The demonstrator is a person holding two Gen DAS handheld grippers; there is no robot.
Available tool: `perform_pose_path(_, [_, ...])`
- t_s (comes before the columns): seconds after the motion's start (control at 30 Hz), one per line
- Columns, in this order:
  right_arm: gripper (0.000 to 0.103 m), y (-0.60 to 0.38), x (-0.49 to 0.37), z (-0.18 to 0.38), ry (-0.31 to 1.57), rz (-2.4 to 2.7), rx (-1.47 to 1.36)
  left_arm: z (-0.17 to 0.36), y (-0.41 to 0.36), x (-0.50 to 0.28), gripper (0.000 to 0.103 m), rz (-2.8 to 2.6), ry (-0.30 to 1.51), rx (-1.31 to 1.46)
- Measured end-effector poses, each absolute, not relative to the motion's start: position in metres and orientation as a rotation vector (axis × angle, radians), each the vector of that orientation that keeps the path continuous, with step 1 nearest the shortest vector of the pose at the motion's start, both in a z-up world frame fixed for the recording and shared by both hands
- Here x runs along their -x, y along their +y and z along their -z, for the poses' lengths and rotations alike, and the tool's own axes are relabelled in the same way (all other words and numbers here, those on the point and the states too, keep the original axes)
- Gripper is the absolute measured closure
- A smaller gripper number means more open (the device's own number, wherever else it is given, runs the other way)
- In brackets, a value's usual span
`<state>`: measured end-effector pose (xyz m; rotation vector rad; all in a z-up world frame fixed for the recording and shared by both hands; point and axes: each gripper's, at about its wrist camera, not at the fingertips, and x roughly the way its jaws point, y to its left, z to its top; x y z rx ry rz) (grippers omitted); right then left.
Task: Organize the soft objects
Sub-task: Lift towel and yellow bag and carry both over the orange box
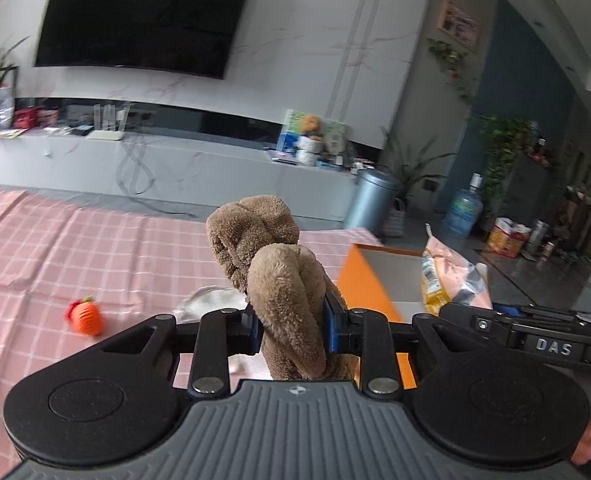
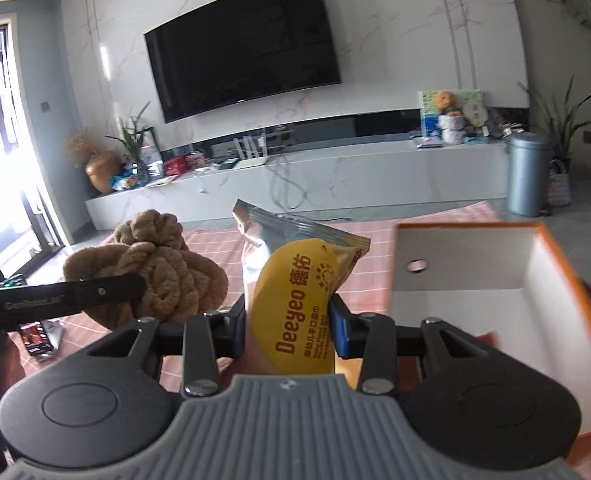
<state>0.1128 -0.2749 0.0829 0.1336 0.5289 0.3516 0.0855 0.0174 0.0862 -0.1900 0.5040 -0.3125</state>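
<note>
My left gripper (image 1: 291, 328) is shut on a brown knotted plush toy (image 1: 271, 276), lifted above the pink checked tablecloth (image 1: 95, 248). From the right wrist view the same plush toy (image 2: 163, 276) hangs at the left, pinched by the left gripper's black finger (image 2: 107, 290). My right gripper (image 2: 289, 326) is shut on a pink and yellow wet-wipes pack (image 2: 295, 304), held upright. That wipes pack (image 1: 451, 276) shows at the right in the left wrist view. An orange box (image 2: 547, 264) with a white inside stands open just right of the pack. The box (image 1: 359, 276) also appears behind the plush.
A small orange carrot toy (image 1: 85, 316) lies on the cloth at the left. A clear plastic item (image 1: 211, 302) lies behind the left fingers. A dark snack packet (image 2: 39, 338) sits on the cloth at lower left. Beyond the table are a TV cabinet (image 2: 335, 176) and a grey bin (image 2: 529, 174).
</note>
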Motion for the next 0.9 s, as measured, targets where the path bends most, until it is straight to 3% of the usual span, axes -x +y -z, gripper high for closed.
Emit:
perform_pose_path(0.37, [0.063, -0.360, -0.126, -0.099, 0.594, -0.181, -0.005, -0.098, -0.089, -0.119, 0.071, 0.580, 0.532, 0.075])
perform_pose_path(0.9, [0.063, -0.387, -0.211, -0.025, 0.886, -0.128, 0.296, -0.045, -0.178, -0.172, 0.070, 0.579, 0.697, -0.251])
